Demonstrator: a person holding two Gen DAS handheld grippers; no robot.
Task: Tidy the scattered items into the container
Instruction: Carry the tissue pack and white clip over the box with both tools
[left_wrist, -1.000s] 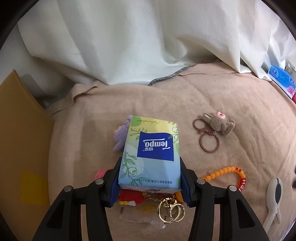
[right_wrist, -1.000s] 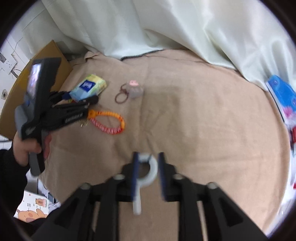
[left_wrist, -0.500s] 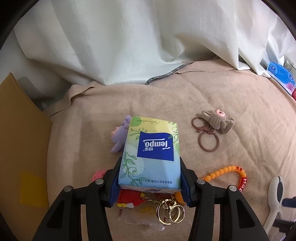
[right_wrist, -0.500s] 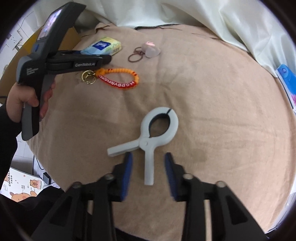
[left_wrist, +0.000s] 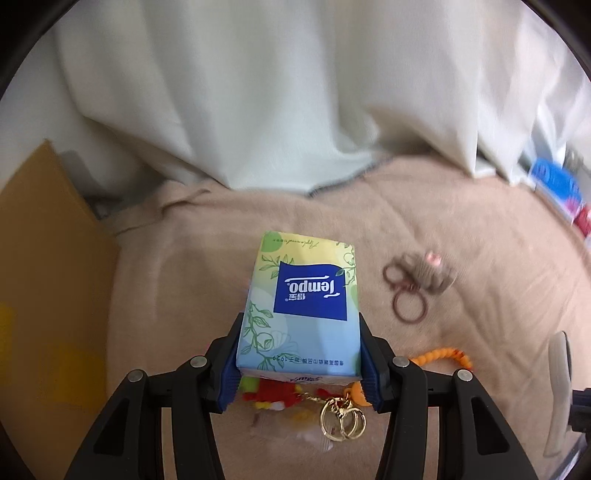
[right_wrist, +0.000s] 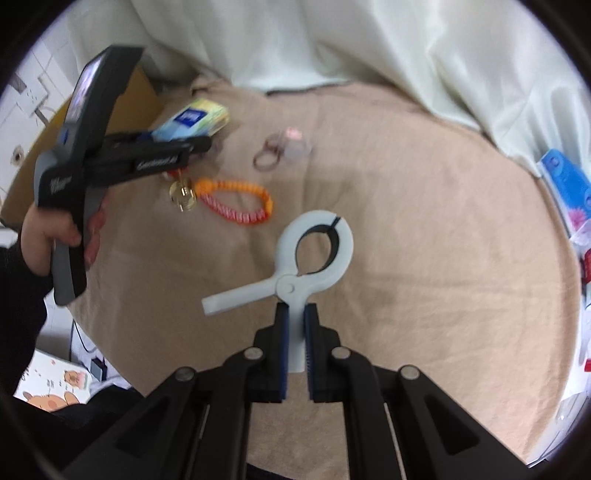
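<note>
My left gripper (left_wrist: 300, 354) is shut on a blue and green Tempo tissue pack (left_wrist: 306, 295), held just above the beige cloth. Under the pack lie a red charm (left_wrist: 275, 395) and a gold keyring (left_wrist: 341, 421). In the right wrist view the same pack (right_wrist: 195, 117) sits in the left gripper (right_wrist: 201, 144), held by a person's hand (right_wrist: 48, 229). My right gripper (right_wrist: 295, 319) is shut on one handle of a white spring clamp (right_wrist: 314, 254). The clamp's other handle sticks out to the left. A grey bear keychain (left_wrist: 424, 277) and an orange bead strap (right_wrist: 236, 203) lie on the cloth.
A brown cardboard box (left_wrist: 40, 280) stands at the left edge of the cloth-covered table (right_wrist: 443, 240). A white curtain (left_wrist: 295, 92) hangs along the back. Blue and red packets (right_wrist: 565, 181) lie at the right edge. The table's near edge drops off at the lower left.
My right gripper was open just behind the clamp and has now shut on its near handle. The left gripper has risen a little with the tissue pack, which now hides the purple toy.
</note>
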